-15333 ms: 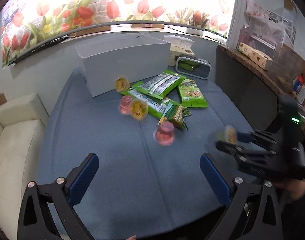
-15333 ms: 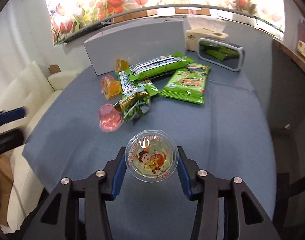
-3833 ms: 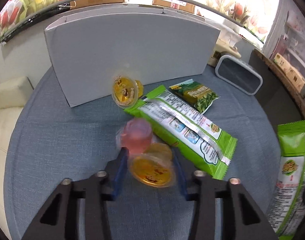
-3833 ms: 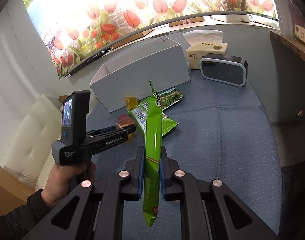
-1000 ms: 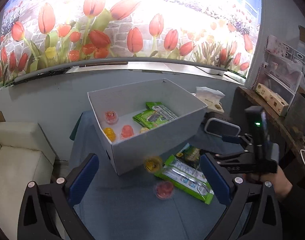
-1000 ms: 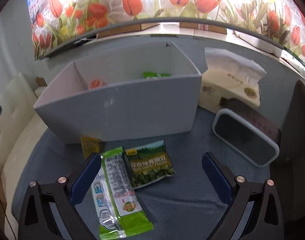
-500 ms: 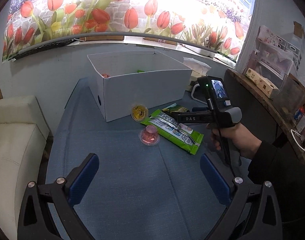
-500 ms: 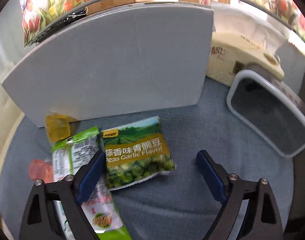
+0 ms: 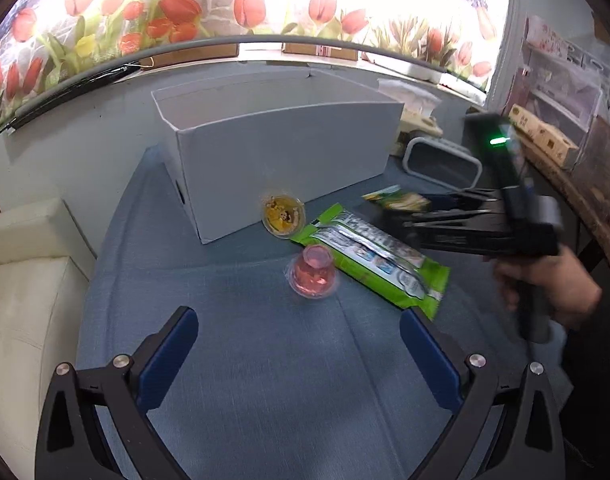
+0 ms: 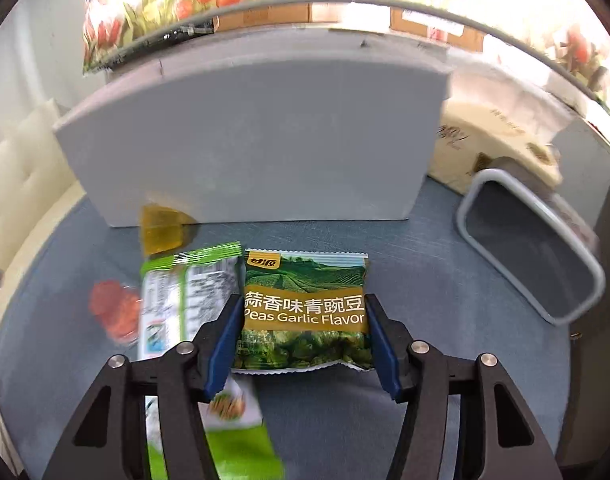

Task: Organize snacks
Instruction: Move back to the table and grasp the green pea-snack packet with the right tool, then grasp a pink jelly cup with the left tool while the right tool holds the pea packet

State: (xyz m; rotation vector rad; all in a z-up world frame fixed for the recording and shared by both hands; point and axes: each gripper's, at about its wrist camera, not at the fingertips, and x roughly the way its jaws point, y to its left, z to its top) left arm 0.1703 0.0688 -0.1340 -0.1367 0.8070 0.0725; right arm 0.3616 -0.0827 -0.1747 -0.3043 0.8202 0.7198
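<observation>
The right gripper (image 10: 303, 340) has just dropped low and narrowed, its fingers (image 10: 225, 342) now flanking the pea packet (image 10: 303, 312) on the counter (image 10: 425, 280), touching its edges but not yet clenched (next into the white box (image 10: 245, 140), I'd guess). It reads "Peas Garlic Flavor". The left gripper (image 9: 297, 352) hangs released, nothing held.

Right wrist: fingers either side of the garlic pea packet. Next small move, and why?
Probably close the right gripper on the pea packet. Its fingers already flank the packet's two side edges, which lies flat on the blue cloth before the white box; whether they touch yet is unclear.
</observation>
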